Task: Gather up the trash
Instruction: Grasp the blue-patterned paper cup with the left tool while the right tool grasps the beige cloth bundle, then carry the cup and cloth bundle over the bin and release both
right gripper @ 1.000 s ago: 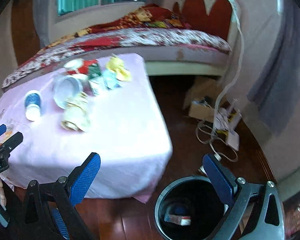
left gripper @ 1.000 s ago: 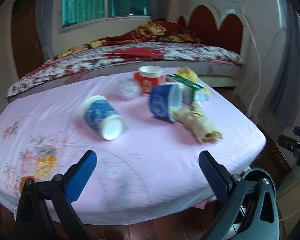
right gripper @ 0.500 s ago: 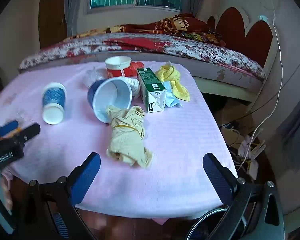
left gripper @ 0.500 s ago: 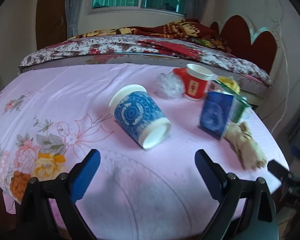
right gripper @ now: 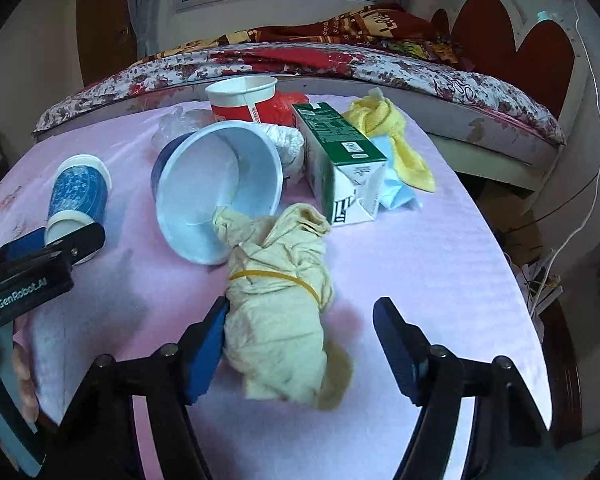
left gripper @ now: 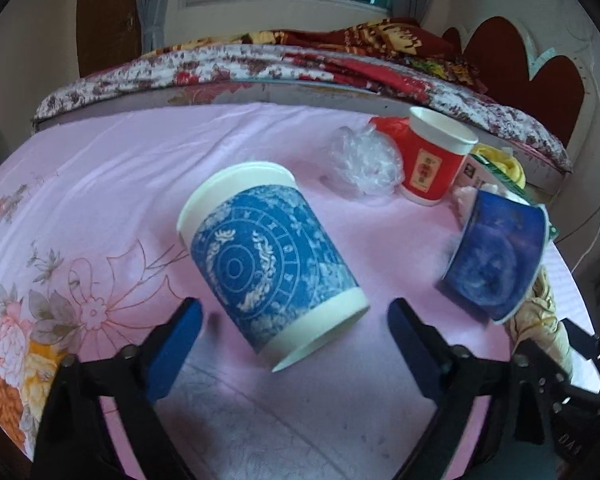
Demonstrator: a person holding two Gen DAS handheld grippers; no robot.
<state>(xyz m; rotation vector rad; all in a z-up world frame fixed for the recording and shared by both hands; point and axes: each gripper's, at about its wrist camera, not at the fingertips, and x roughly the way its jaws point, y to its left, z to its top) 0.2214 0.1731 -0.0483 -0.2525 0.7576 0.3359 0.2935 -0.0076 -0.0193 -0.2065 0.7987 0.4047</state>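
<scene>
My left tongs (left gripper: 294,334) stand spread around the blue patterned paper cup (left gripper: 270,258), which lies on its side on the pink tabletop (left gripper: 112,168); the jaws have just been closing, yet neither pad touches the cup. My right tongs (right gripper: 300,344) straddle a crumpled yellowish bundle (right gripper: 282,300) bound with a yellow rubber band (right gripper: 278,278). They too have just been closing — the left pad sits against the bundle's edge, the right one is well clear, so nothing is gripped.

Beyond the bundle a blue bowl-shaped cup (right gripper: 216,192) lies tipped, its pale inside facing me, its rim touching the bundle. Behind it stands a red paper cup (right gripper: 242,100) with a white rim; its label carries writing too small to read. A green-and-white carton (right gripper: 340,160) lies beside the bowl, printed with fine text I cannot make out. Near it sit a yellow cloth (right gripper: 396,136), a scrap of light blue (right gripper: 396,190) and crumpled clear plastic (left gripper: 364,164).

In the right wrist view the left tool's body reads "GenRobot.AI" (right gripper: 22,294), with a hand (right gripper: 4,376) on its grip.
</scene>
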